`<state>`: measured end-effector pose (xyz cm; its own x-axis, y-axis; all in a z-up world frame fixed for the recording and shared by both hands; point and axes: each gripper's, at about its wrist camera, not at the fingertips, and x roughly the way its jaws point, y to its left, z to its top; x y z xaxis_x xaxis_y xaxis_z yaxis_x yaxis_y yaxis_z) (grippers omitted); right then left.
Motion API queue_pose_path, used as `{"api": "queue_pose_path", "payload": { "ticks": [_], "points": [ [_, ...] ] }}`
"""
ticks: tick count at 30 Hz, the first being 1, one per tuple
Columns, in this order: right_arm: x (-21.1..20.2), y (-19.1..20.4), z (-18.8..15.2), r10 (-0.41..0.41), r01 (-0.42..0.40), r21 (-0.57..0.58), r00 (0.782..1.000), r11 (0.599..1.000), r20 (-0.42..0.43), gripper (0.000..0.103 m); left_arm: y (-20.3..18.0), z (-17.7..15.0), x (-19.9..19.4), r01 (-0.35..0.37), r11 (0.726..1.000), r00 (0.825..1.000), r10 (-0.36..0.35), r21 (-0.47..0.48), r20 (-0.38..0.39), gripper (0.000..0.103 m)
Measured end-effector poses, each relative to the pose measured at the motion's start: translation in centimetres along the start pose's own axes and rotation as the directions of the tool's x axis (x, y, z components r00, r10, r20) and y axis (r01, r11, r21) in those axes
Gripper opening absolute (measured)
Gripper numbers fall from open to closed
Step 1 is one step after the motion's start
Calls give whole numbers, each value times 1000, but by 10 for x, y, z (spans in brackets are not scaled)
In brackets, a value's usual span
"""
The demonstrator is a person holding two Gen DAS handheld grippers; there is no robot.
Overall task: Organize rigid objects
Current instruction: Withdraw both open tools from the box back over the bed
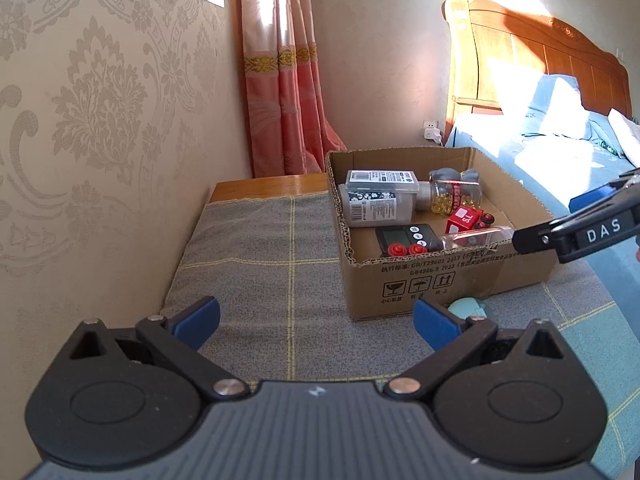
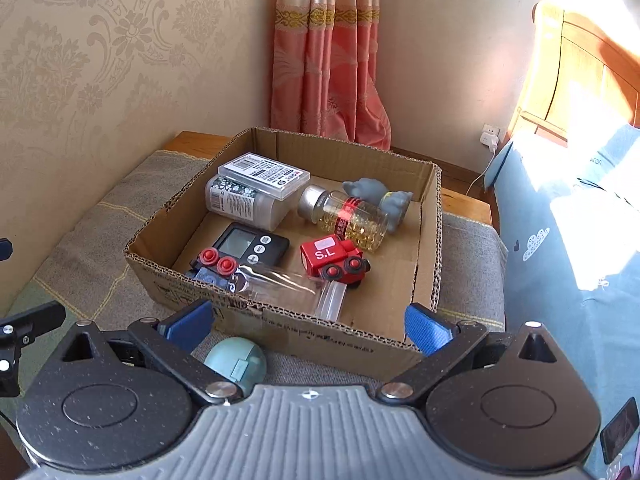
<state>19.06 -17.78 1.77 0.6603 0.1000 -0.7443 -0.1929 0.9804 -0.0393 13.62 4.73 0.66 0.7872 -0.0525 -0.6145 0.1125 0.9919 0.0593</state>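
Note:
A cardboard box (image 2: 340, 350) stands on a cloth-covered table. Inside lie a grey labelled bottle (image 2: 244, 204) under a clear plastic case (image 2: 264, 174), a glass bottle of yellow capsules (image 2: 348, 216), a grey elephant toy (image 2: 380, 194), a red toy train (image 2: 332, 258), a black timer (image 2: 250, 244) and a clear tube (image 2: 288, 286). A round teal object (image 2: 236, 362) sits outside, against the box's near wall. My right gripper (image 2: 307, 330) hangs open and empty above that wall, with the teal object by its left finger. My left gripper (image 1: 316, 322) is open and empty over the cloth, left of the box (image 1: 460, 280).
The grey checked cloth (image 1: 260, 248) covers the table, which stands against a patterned wall on the left. A bed with blue bedding (image 2: 568, 264) runs along the right side. A pink curtain (image 2: 328, 60) hangs behind. One black finger (image 1: 532, 239) of the right gripper shows by the box's right corner.

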Motion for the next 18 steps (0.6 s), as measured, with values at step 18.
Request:
{"api": "queue_pose_path", "payload": {
  "ticks": [18],
  "points": [
    [85,50,-53,-40,46,52,992,998,-117,103,9,-11,-12,-37,999,999,37,4,-31,102]
  ]
}}
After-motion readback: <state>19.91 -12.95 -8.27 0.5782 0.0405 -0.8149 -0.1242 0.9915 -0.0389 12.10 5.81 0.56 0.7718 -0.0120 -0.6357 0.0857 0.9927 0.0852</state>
